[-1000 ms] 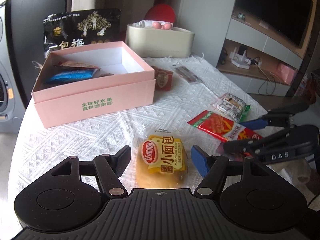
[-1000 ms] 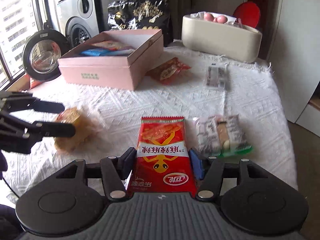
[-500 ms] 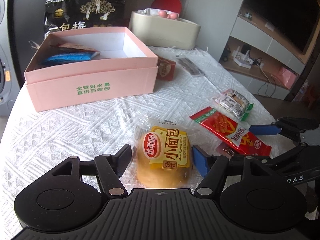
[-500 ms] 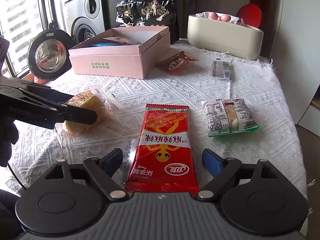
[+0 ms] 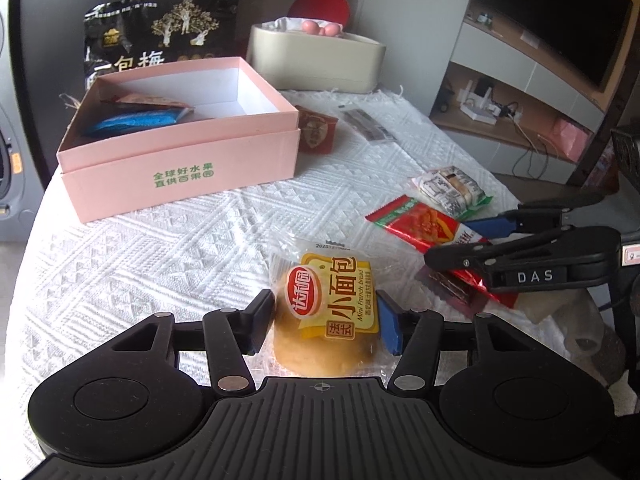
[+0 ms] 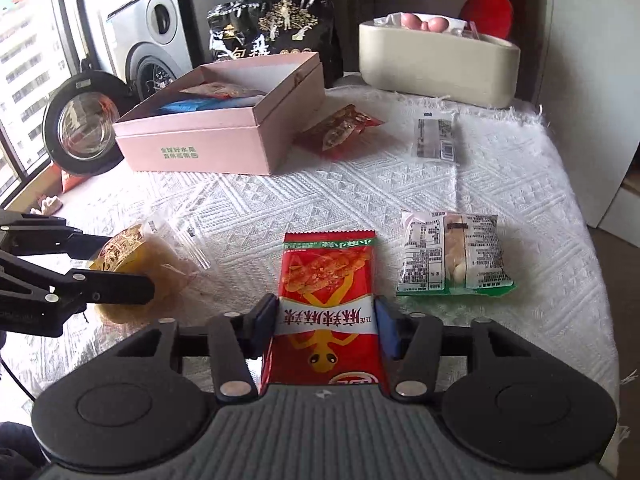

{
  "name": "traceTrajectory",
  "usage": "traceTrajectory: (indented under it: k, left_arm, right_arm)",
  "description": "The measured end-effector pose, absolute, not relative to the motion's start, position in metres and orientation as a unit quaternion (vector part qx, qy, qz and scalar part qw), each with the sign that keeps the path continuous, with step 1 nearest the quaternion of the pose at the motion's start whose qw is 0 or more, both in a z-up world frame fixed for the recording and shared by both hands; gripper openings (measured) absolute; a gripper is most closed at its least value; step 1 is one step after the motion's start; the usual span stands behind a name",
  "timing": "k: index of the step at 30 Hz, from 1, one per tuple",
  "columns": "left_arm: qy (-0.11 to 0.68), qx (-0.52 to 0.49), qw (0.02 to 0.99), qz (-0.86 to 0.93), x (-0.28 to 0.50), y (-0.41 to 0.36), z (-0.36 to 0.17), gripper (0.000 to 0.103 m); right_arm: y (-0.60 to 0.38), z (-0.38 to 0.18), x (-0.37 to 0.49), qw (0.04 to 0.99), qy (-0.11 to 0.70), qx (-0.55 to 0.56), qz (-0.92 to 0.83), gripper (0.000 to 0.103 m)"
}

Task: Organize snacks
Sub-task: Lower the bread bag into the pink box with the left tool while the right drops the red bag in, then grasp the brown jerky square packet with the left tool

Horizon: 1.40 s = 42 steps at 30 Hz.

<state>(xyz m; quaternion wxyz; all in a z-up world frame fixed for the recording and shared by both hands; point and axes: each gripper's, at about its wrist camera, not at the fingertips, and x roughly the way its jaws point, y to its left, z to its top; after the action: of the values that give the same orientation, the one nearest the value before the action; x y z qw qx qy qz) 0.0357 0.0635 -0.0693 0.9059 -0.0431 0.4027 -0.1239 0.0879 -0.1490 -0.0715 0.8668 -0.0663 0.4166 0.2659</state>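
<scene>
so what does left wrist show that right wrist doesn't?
Left wrist only: the TV shelving on the right, and the label side of the bread pack between the closing left gripper fingers.

Right wrist only: the washing machine with its round door open, the window, and the red snack pack between the closing right gripper fingers, pads at its edges.

Both: pink box holding a blue packet, black bag, cream container, green-edged pack, white tablecloth.
</scene>
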Motion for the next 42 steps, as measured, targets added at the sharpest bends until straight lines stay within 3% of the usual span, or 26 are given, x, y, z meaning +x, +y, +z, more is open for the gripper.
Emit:
traceTrajectory:
  k: [9, 13, 17, 24, 28, 33, 42]
  left_arm:
    - [0.333, -0.044, 0.936, -0.108, 0.03, 0.083, -0.012, 0.059]
    - [0.257, -0.064, 0.962, -0.063, 0.068, 0.108, 0.038, 0.059]
    - [0.229, -0.114, 0.966, -0.047, 0.127, 0.125, 0.061, 0.06]
    - [0.284, -0.165, 0.944, -0.024, 0.185, 0.14, -0.002, 0.059]
    - [0.271, -0.199, 0.942, -0.011, 0.173, 0.16, -0.01, 0.059]
    - [0.298, -0.146, 0.943, 0.01, 0.128, 0.153, -0.006, 0.059]
    - [0.377, -0.1, 0.921, 0.01, 0.073, 0.126, -0.052, 0.059]
  right_arm:
    - [-0.159, -0.011, 0.066, 0.889, 0.339, -0.057, 0.302, 0.048]
    - [-0.158, 0.015, 0.067, 0.905, 0.296, -0.053, 0.301, 0.048]
    - [-0.156, 0.023, 0.074, 0.912, 0.283, -0.046, 0.293, 0.048]
    - [-0.16, 0.014, 0.087, 0.912, 0.304, -0.048, 0.273, 0.048]
    - [-0.154, 0.014, 0.102, 0.91, 0.314, -0.046, 0.265, 0.048]
    - [-0.129, 0.023, 0.123, 0.911, 0.304, -0.044, 0.274, 0.048]
    - [-0.029, 0.044, 0.204, 0.891, 0.325, 0.001, 0.316, 0.048]
